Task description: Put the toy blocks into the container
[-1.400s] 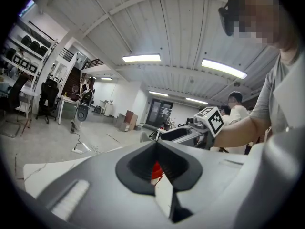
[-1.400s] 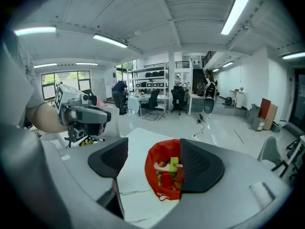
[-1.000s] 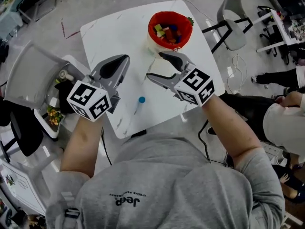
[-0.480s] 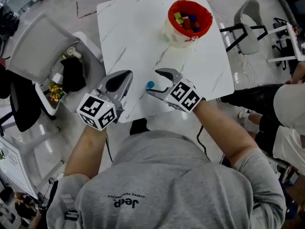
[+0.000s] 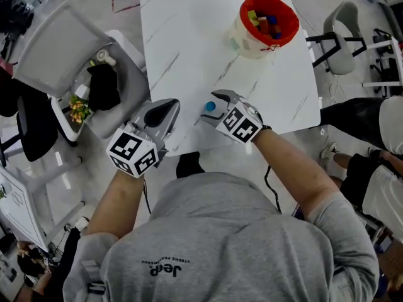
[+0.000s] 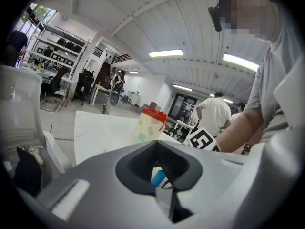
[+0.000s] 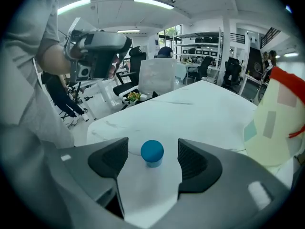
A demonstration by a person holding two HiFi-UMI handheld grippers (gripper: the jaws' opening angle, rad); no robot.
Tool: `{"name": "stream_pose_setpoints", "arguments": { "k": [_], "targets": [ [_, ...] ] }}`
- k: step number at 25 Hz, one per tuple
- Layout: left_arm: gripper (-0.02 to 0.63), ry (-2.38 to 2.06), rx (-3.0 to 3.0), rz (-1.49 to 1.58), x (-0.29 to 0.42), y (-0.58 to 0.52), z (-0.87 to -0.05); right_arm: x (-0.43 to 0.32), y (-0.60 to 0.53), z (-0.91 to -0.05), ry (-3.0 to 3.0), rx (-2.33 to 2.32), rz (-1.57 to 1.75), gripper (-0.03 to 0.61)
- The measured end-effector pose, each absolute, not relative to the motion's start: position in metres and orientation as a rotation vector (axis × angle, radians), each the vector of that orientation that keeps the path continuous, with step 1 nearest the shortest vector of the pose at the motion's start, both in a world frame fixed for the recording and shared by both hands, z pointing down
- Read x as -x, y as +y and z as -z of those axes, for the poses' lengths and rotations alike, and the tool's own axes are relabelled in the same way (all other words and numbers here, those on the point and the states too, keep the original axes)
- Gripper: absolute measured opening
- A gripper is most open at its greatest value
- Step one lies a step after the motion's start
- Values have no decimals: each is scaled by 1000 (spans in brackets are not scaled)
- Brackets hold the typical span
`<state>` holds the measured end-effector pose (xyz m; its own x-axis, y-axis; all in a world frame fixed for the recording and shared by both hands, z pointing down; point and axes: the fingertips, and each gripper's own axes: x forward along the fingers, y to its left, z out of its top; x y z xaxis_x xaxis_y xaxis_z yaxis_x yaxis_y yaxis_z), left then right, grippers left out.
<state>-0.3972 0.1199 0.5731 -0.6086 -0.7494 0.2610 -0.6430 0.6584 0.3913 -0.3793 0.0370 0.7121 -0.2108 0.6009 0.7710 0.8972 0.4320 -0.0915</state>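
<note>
While left gripper (image 5: 165,109) sits closed and empty, right gripper (image 5: 209,106) gapes around upright blue block (image 7: 152,152) on white table (image 5: 189,36).

Blue toy block (image 7: 152,151), cream container (image 5: 247,41) with pastel patches and a red rim, multicoloured blocks (image 5: 267,22) inside. White table (image 5: 189,36), faint grey marble streaks. My left gripper (image 5: 165,109) and right gripper (image 5: 210,107): grey, black-and-white checker-ish marker cubes.

Grey short-sleeve tee, small dark print on the chest. Grey moulded left gripper (image 5: 165,109) and right gripper (image 5: 209,106), each with a white cube of black square markers.
</note>
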Motion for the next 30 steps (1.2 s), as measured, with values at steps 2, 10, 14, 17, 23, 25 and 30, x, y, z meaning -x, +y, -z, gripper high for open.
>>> {"name": "stream_pose_setpoints", "arguments": {
  "k": [2,10,14,17,23,25,30],
  "targets": [
    [58,-2471,-1093,365,398,121,-575,380,37,-719,-1911,1263,539,317],
    [58,-2450,-1150,373,420,110,-569,399,25,-698,-1974,1237,553,143],
    [58,-2441,-1230,362,442,88,-553,428,5,-659,-2068,1184,501,143],
    [58,-2432,-1306,343,462,64,-538,455,-17,-614,-2170,1129,486,143],
    [57,-2407,-1455,297,500,13,-507,505,-76,-537,-2345,938,412,143],
    [58,-2394,-1495,279,512,-2,-497,520,-96,-516,-2381,872,409,143],
    [58,-2386,-1580,223,538,-36,-473,557,-131,-478,-2466,744,414,143]
  ]
}}
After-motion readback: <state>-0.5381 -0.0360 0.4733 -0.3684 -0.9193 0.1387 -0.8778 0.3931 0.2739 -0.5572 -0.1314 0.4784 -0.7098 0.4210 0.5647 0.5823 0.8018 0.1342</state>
